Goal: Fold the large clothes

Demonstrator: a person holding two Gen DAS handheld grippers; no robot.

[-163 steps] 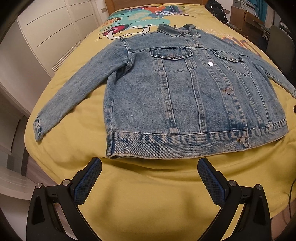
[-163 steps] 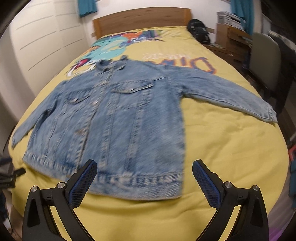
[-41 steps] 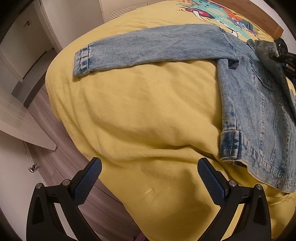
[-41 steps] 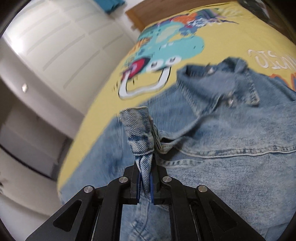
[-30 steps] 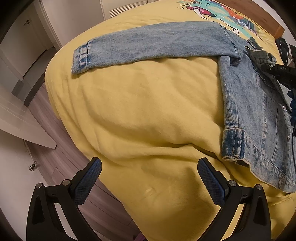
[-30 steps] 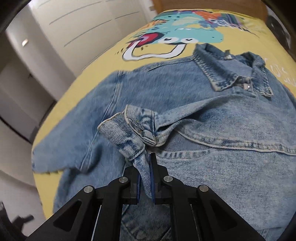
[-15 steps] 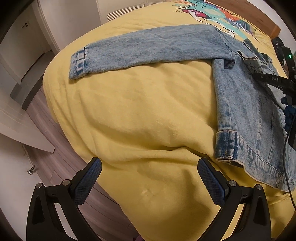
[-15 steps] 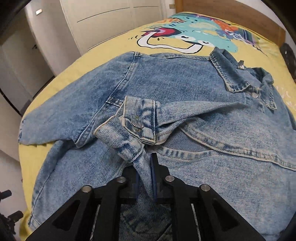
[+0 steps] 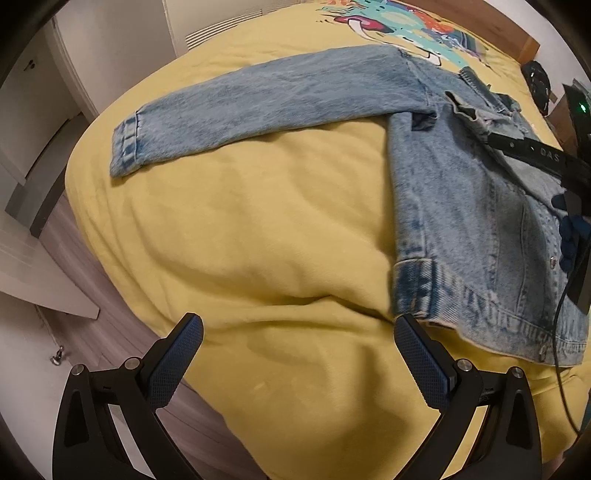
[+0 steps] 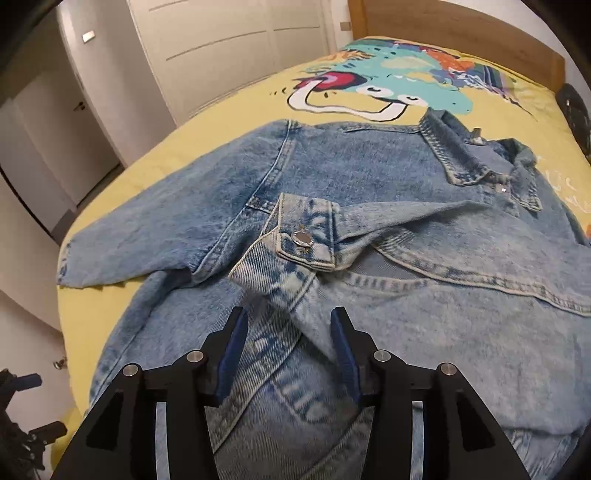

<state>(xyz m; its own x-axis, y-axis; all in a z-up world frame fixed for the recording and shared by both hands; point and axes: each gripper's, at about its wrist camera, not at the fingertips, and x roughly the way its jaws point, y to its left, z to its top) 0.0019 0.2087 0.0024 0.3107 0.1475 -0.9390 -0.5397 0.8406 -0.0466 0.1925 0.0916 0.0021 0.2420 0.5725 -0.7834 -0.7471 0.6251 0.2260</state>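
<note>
A blue denim jacket (image 9: 461, 206) lies front up on the yellow bed cover (image 9: 258, 221). Its left sleeve (image 9: 266, 99) stretches out flat toward the bed's left edge, cuff (image 9: 127, 146) at the end. The other sleeve is folded across the chest, and its buttoned cuff (image 10: 306, 236) rests on the front panel. My right gripper (image 10: 288, 332) is open just behind that cuff, jaws apart on either side of the sleeve fabric; it also shows in the left wrist view (image 9: 528, 151). My left gripper (image 9: 295, 350) is open and empty above the bed's near corner, left of the jacket hem (image 9: 417, 288).
White wardrobe doors (image 10: 229, 48) and a grey door (image 10: 55, 122) stand left of the bed. A wooden headboard (image 10: 461, 33) is at the far end. Grey wood floor (image 9: 92, 295) lies below the bed edge. A dark bag (image 10: 576, 110) sits at the far right.
My right gripper has opened and let go of the folded sleeve's cuff, which now lies on the jacket front. My left gripper has shifted slightly and stays open.
</note>
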